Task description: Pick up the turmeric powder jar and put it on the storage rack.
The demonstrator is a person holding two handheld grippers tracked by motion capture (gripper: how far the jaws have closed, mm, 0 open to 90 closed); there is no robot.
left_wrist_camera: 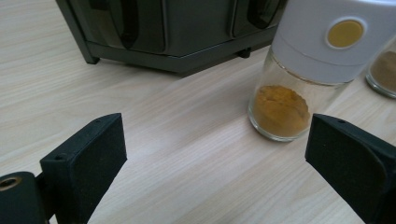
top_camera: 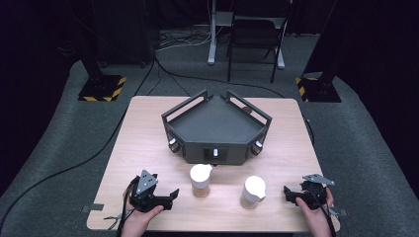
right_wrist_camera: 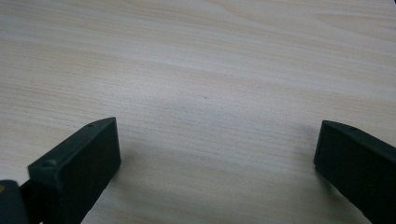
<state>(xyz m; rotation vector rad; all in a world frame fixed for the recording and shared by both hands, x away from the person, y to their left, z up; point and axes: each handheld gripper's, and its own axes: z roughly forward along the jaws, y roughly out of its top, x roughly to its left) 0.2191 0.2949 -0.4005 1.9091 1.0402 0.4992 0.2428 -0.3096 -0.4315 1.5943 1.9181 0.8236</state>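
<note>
1. Take the dark tray at the middle of the surface as your landmark: both jars stand on your side of it, upright on their bases, long axes vertical, white caps on top
2. The left jar stands just off the tray's near point; the right jar stands further toward you and to the right, well apart from the first. That gap looks meant to give each hand its own jar without crossing
3. Your left hand-held gripper rests low on the surface, left of the left jar and nearer you than the tray, jaws spread wide with nothing between them. Its own view shows that jar ahead and toward its right jaw, orange powder in the bottom, a round yellow mark on the cap facing the camera
4. Your right hand-held gripper sits right of the right jar, likewise spread and empty; its view looks down on bare wood
5. Both jaws point inward toward the jars, which I judge sets you up for a sideways grip round the glass, keeping each jar upright so the powder stays settled
</note>
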